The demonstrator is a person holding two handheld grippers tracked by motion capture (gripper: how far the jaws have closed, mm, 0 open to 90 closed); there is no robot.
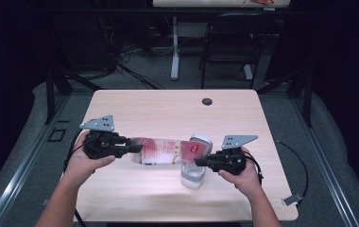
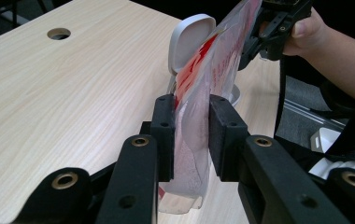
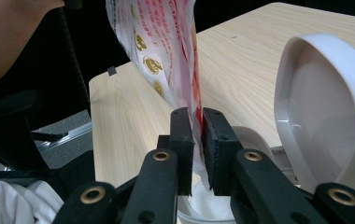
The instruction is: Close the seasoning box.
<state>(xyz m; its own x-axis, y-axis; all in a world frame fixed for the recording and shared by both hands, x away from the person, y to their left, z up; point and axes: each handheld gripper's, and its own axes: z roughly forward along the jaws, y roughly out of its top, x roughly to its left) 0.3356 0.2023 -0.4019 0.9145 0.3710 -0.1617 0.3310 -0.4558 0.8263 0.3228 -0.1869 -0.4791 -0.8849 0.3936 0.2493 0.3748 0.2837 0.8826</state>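
My L gripper (image 1: pixel 132 147) is clamped on one end of the red-print plastic bag (image 1: pixel 161 151), stretched across to my R gripper (image 1: pixel 201 161) pinching its other end above the open-lidded white container (image 1: pixel 194 174) w/ white contents.

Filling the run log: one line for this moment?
left gripper: shut on pouch | right gripper: shut on pouch | pouch: above open-lidded container

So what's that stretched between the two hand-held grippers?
A red-printed plastic bag, clamped at one end by the left hand-held gripper and at the other by the right hand-held gripper. The high view shows it spanning above an open-lidded white container.
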